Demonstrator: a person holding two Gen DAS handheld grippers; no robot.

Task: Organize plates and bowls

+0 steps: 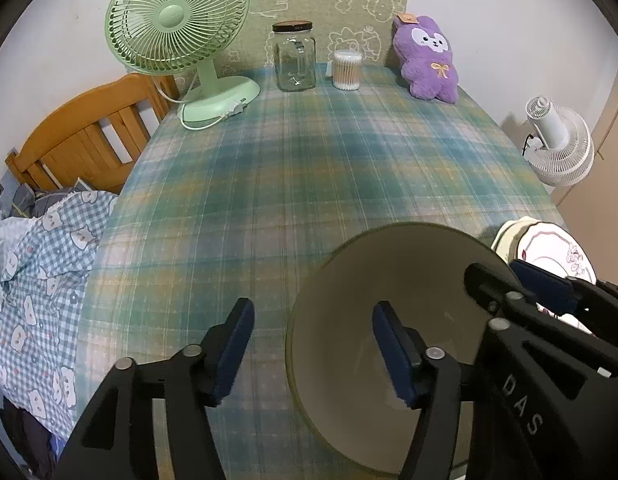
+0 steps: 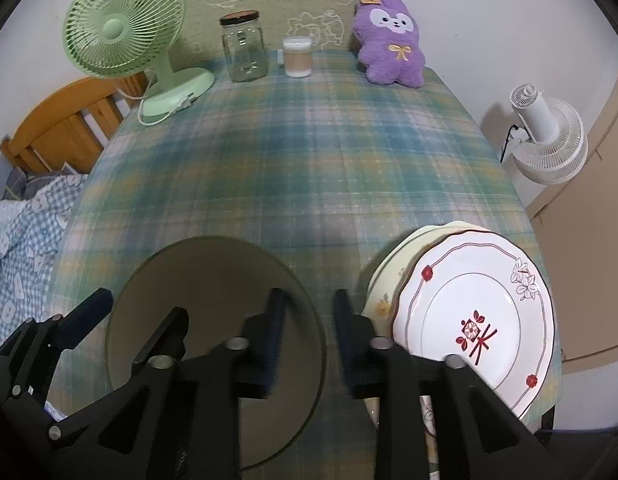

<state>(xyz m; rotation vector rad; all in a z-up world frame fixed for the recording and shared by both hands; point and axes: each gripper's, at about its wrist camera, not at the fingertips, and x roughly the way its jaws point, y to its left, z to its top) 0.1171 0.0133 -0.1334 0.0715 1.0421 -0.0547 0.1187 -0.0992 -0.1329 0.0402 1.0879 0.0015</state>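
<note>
Two grippers reach over the near edge of the bench, which is covered in a green-and-blue plaid cloth [image 1: 309, 152]. On the left, the left gripper [image 1: 313, 344] has its blue-padded fingers [image 1: 235, 344] spread wide: one hangs over bare cloth, the other sits inside the tan, olive-rimmed round bowl [image 1: 389, 272], so the bowl's left wall lies between them; contact cannot be told. The bowl rests near the near edge. To its right, the right gripper [image 2: 309, 344] holds its fingers [image 2: 343, 320] moderately apart over cloth, gripping nothing, between the bowl and a white red-flowered plate [image 2: 481, 308]. That plate lies atop a cream plate [image 2: 389, 276] by the near right corner.
</note>
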